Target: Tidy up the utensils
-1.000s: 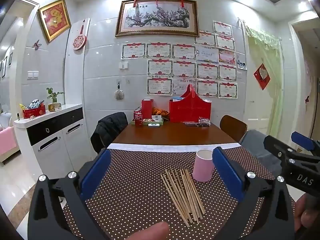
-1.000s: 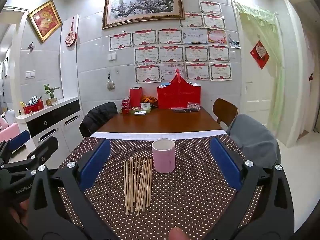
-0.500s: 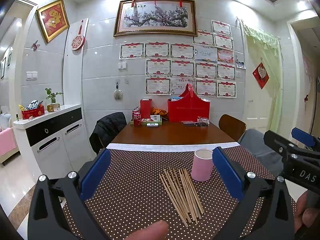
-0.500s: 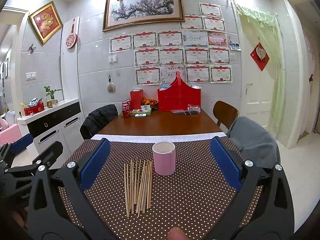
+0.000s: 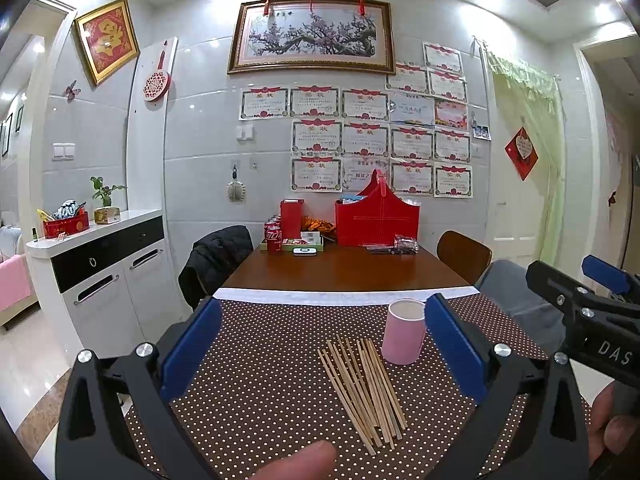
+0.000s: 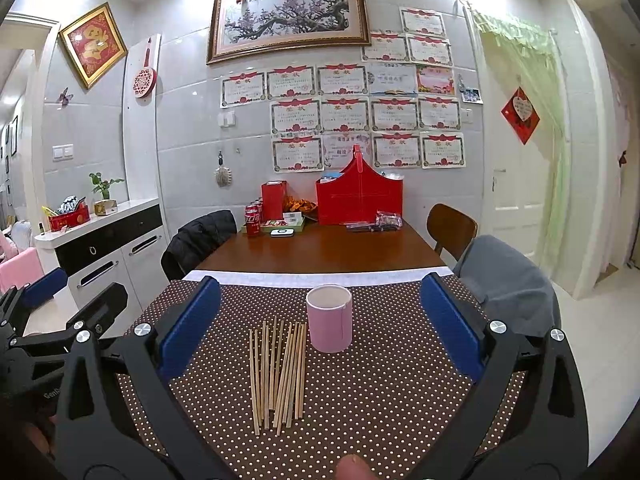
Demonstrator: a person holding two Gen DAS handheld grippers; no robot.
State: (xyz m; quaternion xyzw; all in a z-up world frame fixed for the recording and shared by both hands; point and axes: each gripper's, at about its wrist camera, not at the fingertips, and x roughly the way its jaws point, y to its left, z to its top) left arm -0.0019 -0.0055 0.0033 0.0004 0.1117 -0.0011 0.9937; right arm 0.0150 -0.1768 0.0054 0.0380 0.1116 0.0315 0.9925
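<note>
Both your left gripper and right gripper hang spread and empty; pinch one of the chopsticks mid-table and the rest scatter, or knock the pink cup.

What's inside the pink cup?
The pink cup stands upright beside the chopsticks. Only its pale inner wall near the rim shows, with nothing poking out. Its own wall hides the bottom.

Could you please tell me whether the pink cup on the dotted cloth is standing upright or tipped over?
Upright. The pink cup stands on its base with its open rim facing up, beside the chopsticks lying flat on the cloth.
</note>
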